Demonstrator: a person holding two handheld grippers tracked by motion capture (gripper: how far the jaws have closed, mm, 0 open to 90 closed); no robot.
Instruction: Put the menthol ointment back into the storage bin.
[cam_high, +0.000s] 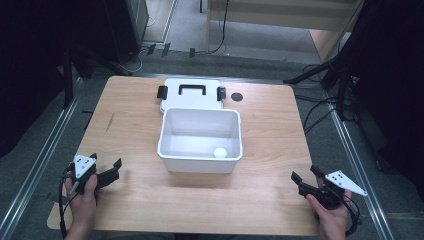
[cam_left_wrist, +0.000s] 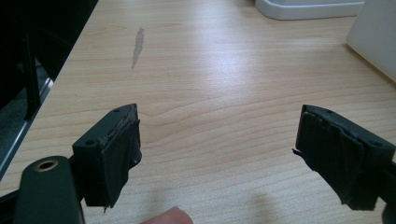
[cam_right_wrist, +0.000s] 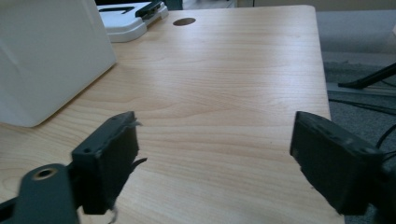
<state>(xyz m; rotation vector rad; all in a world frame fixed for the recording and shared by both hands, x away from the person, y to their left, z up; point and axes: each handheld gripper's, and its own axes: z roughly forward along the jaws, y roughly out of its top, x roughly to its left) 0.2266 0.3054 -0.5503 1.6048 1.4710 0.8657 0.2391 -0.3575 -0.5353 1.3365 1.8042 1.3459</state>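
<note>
White plastic box sits open at table centre, small white round item inside near its front right corner. Matching lid, black handle and side clips, lies flat on the table just behind the box, touching or nearly so. Left gripper and right gripper rest at the near table corners, well apart from the box, jaws spread wide, holding nothing. Judgement: item looks already placed; lid not yet on, closing probably left. No brands, labels or readable writing anywhere.
</note>
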